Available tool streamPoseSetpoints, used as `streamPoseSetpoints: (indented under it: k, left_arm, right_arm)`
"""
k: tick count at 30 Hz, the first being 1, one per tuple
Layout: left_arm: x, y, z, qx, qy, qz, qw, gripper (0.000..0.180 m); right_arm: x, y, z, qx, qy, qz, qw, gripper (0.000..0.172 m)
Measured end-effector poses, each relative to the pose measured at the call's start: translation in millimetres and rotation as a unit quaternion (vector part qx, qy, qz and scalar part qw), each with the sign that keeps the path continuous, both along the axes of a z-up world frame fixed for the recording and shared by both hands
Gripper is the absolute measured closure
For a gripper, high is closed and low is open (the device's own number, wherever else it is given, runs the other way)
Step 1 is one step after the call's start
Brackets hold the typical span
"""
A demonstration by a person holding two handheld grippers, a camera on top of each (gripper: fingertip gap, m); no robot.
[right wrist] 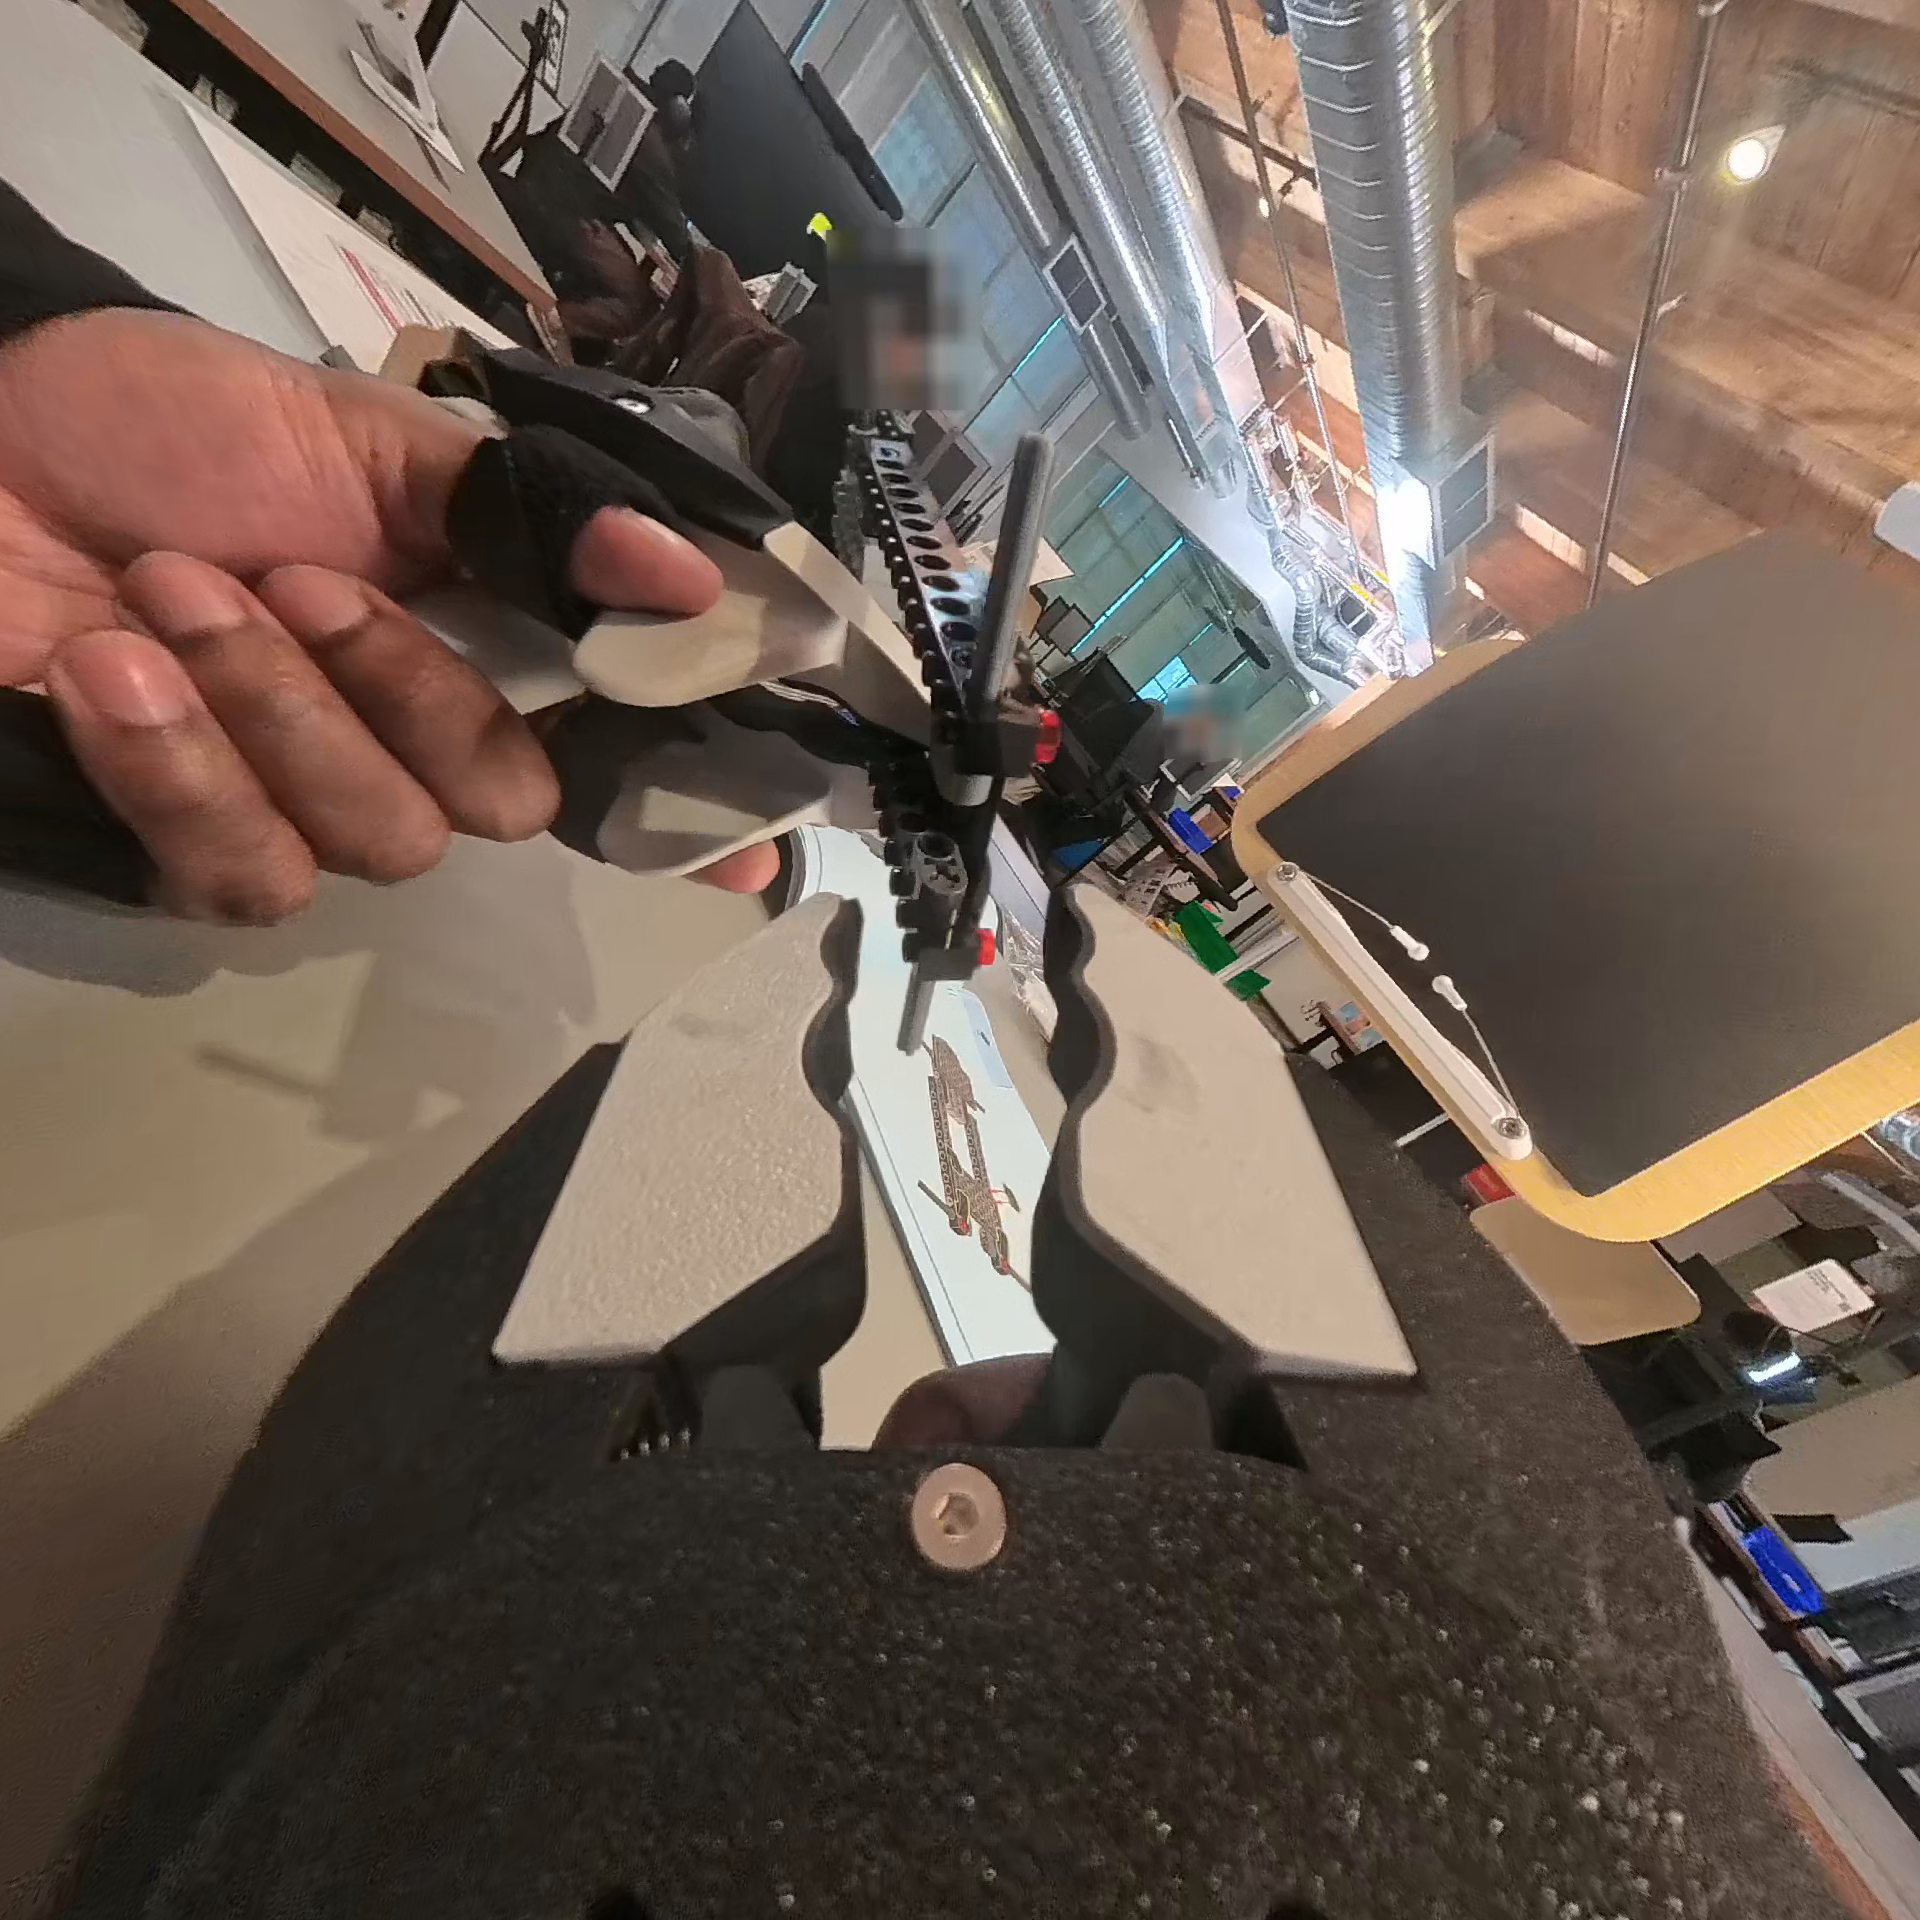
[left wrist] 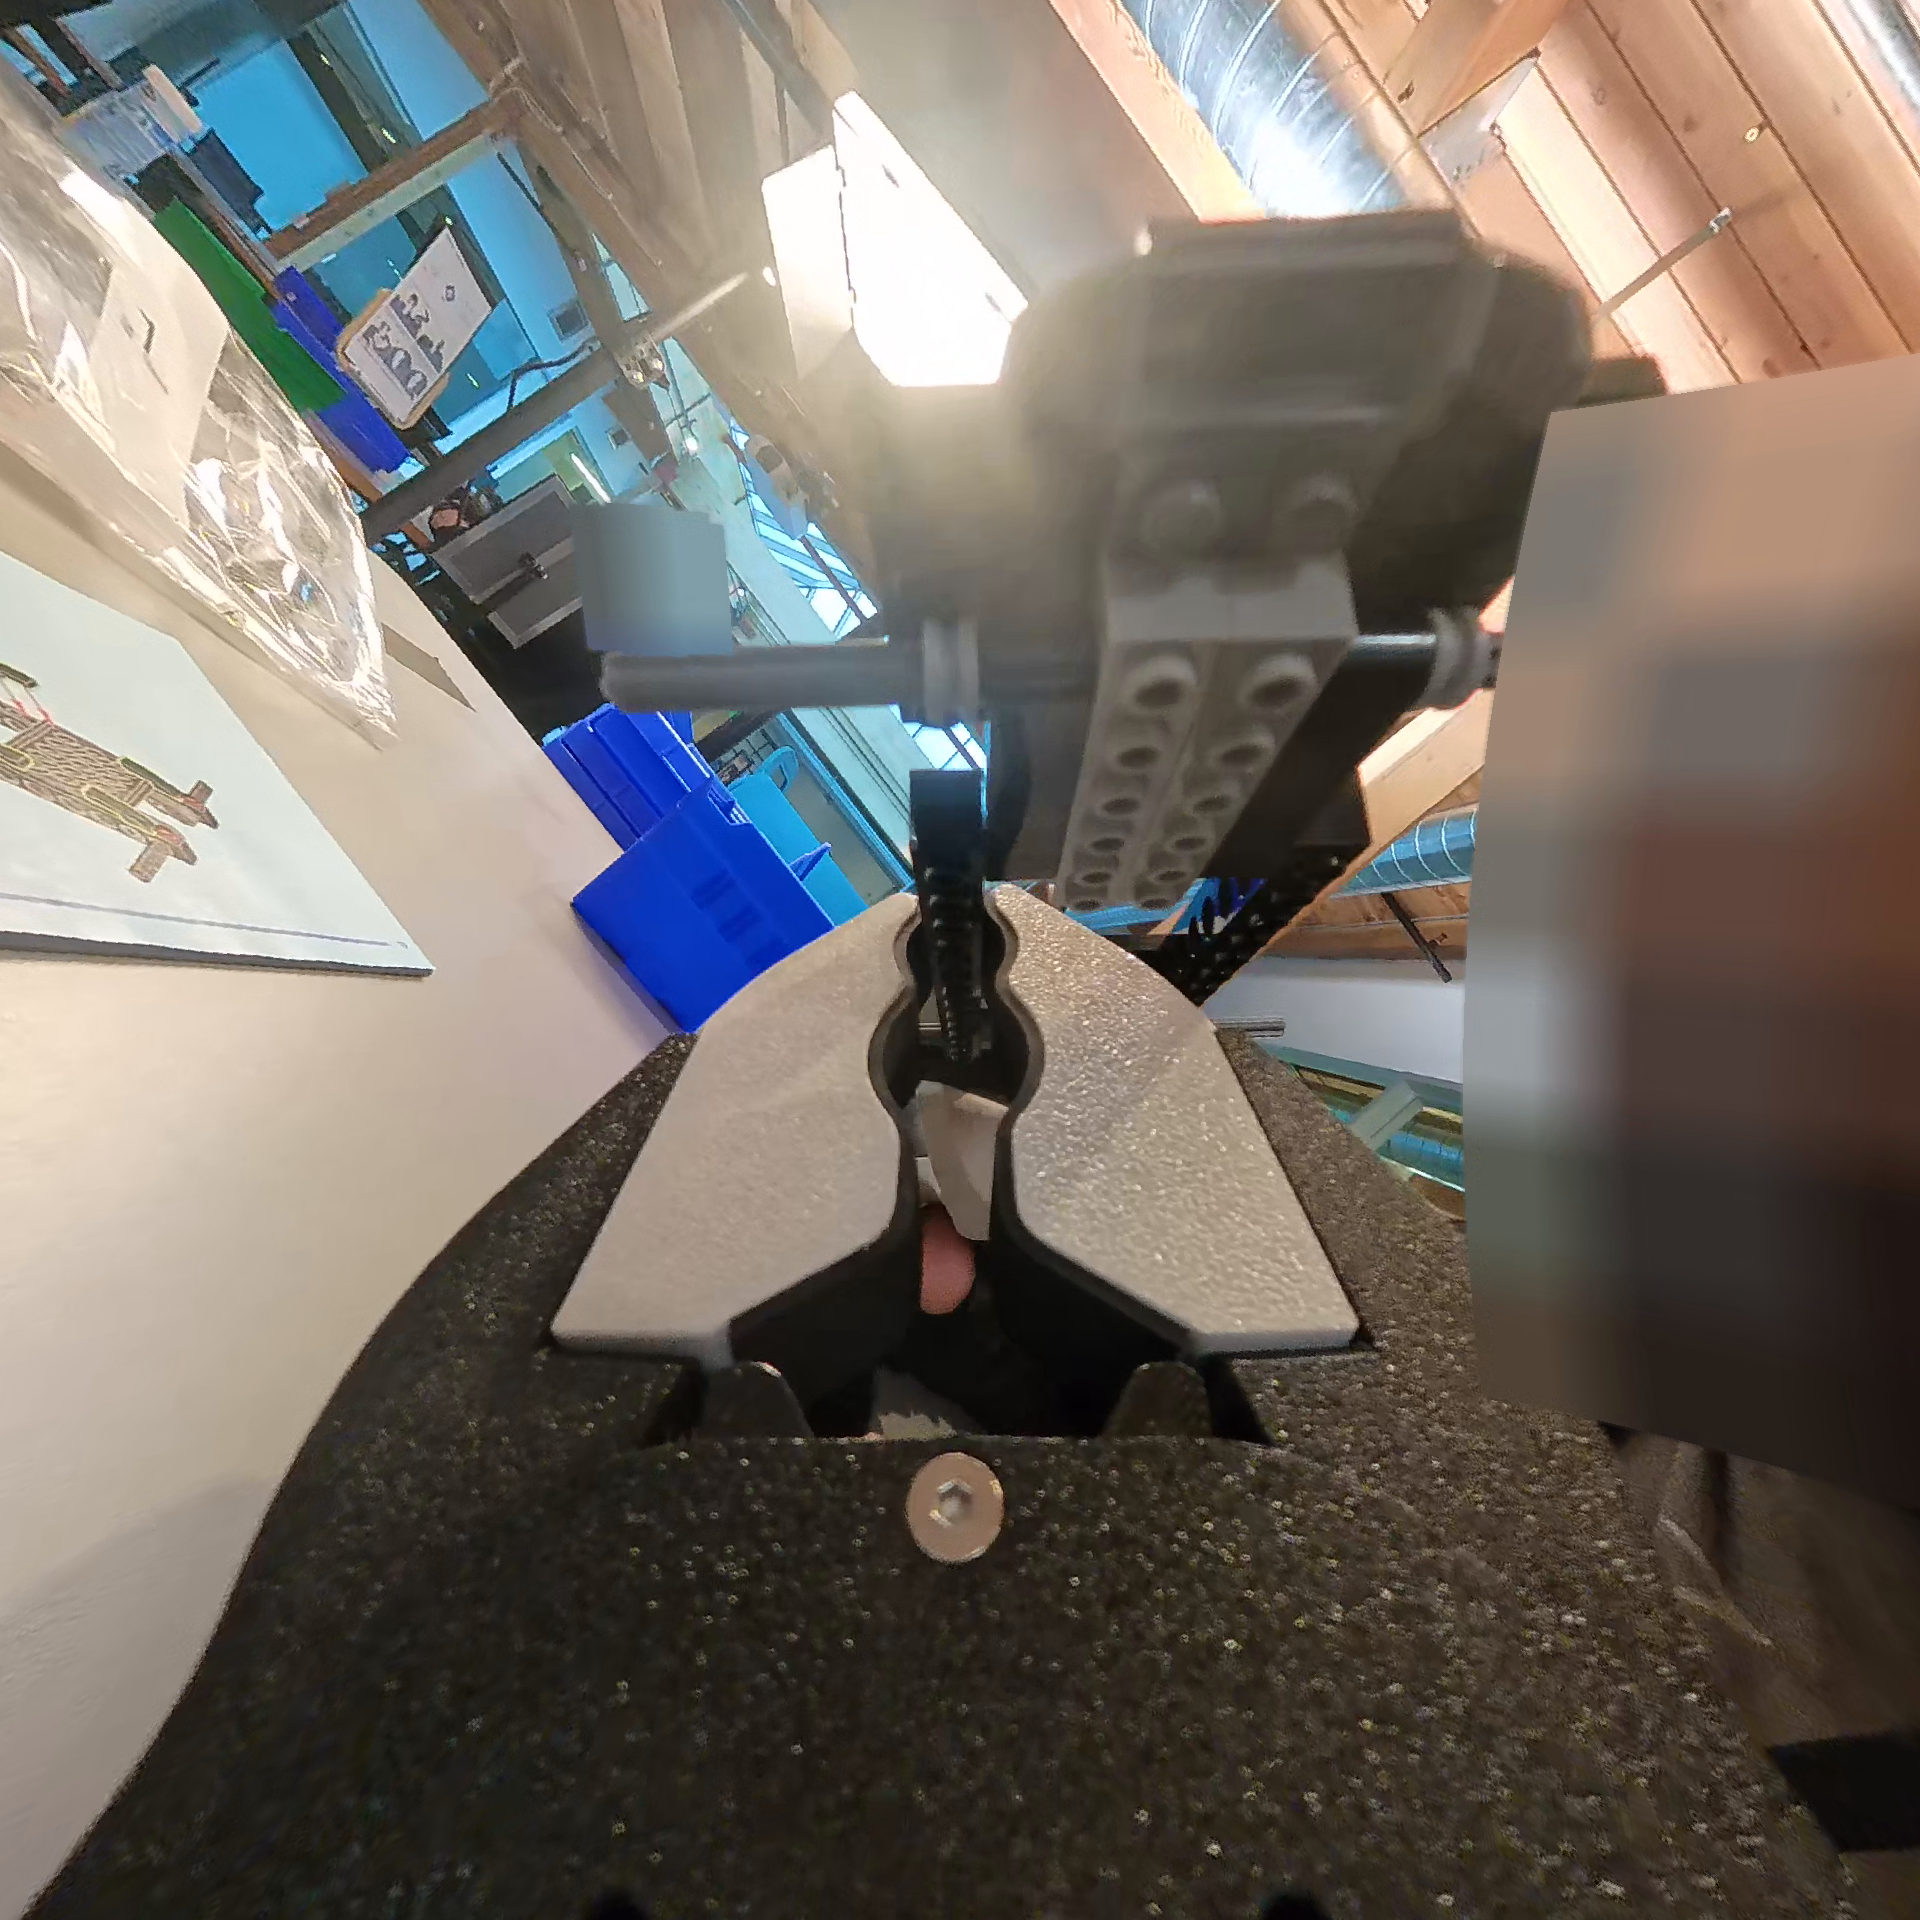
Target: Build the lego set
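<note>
My left gripper [left wrist: 951,935] is shut on a black holed beam [left wrist: 943,842] of a brick-built assembly and holds it up in the air. Grey studded plates [left wrist: 1195,748] and a grey axle [left wrist: 758,670] sit at the assembly's far end. In the right wrist view a hand [right wrist: 260,623] holds that left gripper [right wrist: 883,743], clamped on the black beam [right wrist: 920,561]. My right gripper [right wrist: 951,966] is open. The lower end of the grey axle [right wrist: 1003,582], with red pins [right wrist: 1044,732] beside it, hangs between its fingers [right wrist: 727,1122] without touching either.
A white table [left wrist: 208,1247] carries a printed instruction sheet [left wrist: 156,831] and a clear plastic bag [left wrist: 260,499]. Blue bins [left wrist: 696,862] stand at its far edge. A black panel with a wooden rim [right wrist: 1610,883] is close on the right of the right gripper. Both grippers' tips are close together, under 4 cm apart.
</note>
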State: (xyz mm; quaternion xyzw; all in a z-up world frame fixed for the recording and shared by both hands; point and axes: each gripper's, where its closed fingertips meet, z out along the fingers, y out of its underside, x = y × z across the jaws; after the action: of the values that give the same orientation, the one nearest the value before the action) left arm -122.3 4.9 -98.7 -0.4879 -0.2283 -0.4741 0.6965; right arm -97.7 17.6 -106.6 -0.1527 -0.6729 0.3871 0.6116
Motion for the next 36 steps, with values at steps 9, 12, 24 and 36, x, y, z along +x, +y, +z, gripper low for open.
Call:
streamPoseSetpoints:
  k: [9,12,24,36]
  left_arm:
    - [12.2,2.3,1.4,0.003,0.011,-0.027,1.0,0.173]
    - [11.8,2.5,1.1,0.001,0.014,-0.019,1.0,0.172]
    - [3.6,4.1,-5.4,-0.025,-0.001,0.011,1.0,0.172]
    - [-3.0,4.7,-11.9,-0.044,-0.009,0.013,0.999,0.173]
  right_arm:
    - [2.2,-4.8,-0.1,0.014,0.012,0.01,1.0,0.153]
    - [1.3,-3.9,-0.5,0.004,-0.004,0.021,1.0,0.154]
    - [-6.7,1.2,-8.5,0.0,-0.016,-0.017,1.0,0.148]
    - [2.2,1.0,-4.9,0.018,0.003,-0.017,1.0,0.144]
